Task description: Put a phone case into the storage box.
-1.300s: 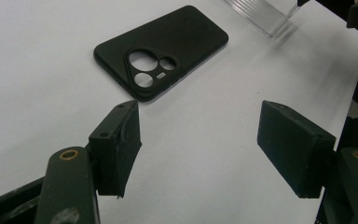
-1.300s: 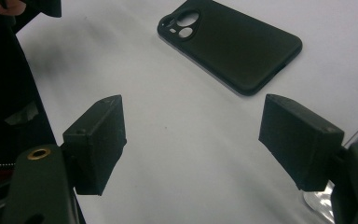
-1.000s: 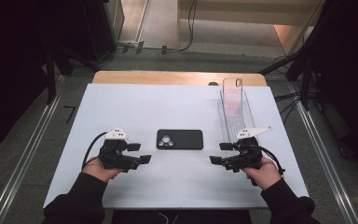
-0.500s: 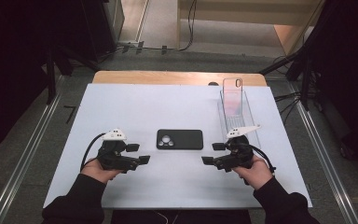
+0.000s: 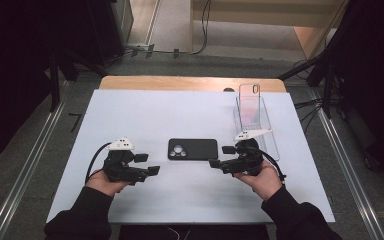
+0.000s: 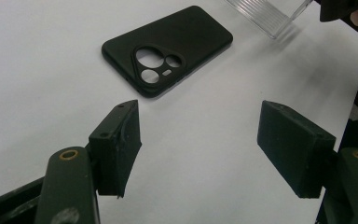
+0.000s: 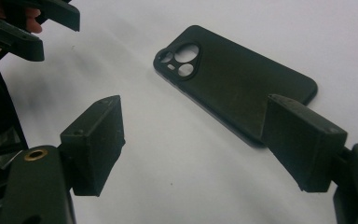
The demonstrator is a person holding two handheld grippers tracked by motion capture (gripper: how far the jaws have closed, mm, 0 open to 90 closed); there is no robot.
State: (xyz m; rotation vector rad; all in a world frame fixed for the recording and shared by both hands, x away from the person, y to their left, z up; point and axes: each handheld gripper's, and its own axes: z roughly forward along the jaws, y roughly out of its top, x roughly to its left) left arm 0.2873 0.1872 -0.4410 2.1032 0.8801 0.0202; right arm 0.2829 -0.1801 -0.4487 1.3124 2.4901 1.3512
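Right gripper [image 5: 221, 156] has shifted in toward the phone from its spot 1 second ago; left gripper [image 5: 147, 164] and phone unchanged.

No brand, label or writing readable on anything.

Left to right on the white counter [image 5: 145, 112]:
- Left gripper: held in the person's left hand [image 5: 102, 181], forearm in a black sleeve coming up from the bottom edge, wrist low, fingers [image 6: 116, 144] pointing right toward the phone. Fingers well apart, holding nothing, bare counter between them, clear of the phone.
- Black phone case [image 5: 192, 148]: flat at counter centre, back side up, long axis running left-right across the counter. Camera cutout with 3 round holes at its left end. Sits between the 2 grippers, touching neither as far as the high view shows.
- Right gripper: in the right hand [image 5: 260, 177], forearm angled in from bottom right, fingers [image 7: 95, 140] pointing left at the case's right end. Fingers spread wide, gripping nothing; in the right gripper view 1 finger overlaps the case's near corner, contact can't be told.
- Clear stand [image 5: 255, 120]: behind the right gripper near the counter's right edge, with a transparent case [image 5: 249, 97] standing upright in it.
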